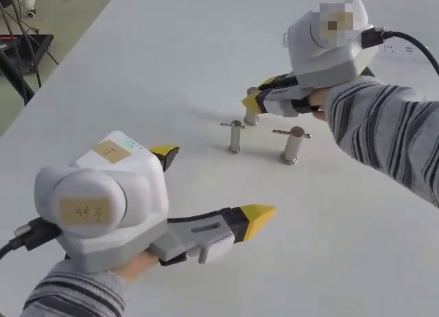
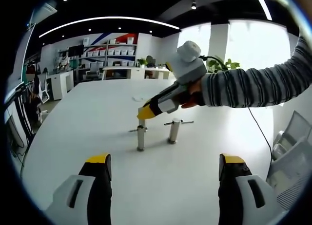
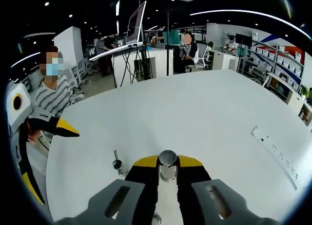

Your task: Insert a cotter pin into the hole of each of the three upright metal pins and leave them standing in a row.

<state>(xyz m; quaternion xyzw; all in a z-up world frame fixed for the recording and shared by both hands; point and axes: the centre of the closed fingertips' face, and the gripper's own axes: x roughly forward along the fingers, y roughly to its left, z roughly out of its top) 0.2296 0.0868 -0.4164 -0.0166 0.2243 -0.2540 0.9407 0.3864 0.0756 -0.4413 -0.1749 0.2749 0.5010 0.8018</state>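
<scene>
Silvery steel gleams on three short cylindrical pins standing upright on a smooth, matte white worktable (image 1: 123,77). The left upright pin (image 1: 235,138) carries a thin wire cotter pin (image 1: 226,124) crosswise through its head. The right upright pin (image 1: 293,147) holds a second cotter pin (image 1: 281,132) the same way (its longer end points left). The far upright pin (image 3: 167,165), a round-capped cylinder just beyond those two, is pinched between the yellow-tipped black jaws of the right gripper (image 1: 251,103). That gripper is a bulky grey-white plastic tool held by a hand in a striped sleeve (image 1: 384,132). The left gripper (image 1: 211,183), of the same build, hovers near and to the left, well apart from the pins, with its jaws spread wide. A white power strip (image 3: 275,152) lies on the table's right side. Around the table is an open-plan office with a dark ceiling, curved strip lights, white shelving, desks, a tilted monitor on a stand (image 3: 135,23) and seated people.
</scene>
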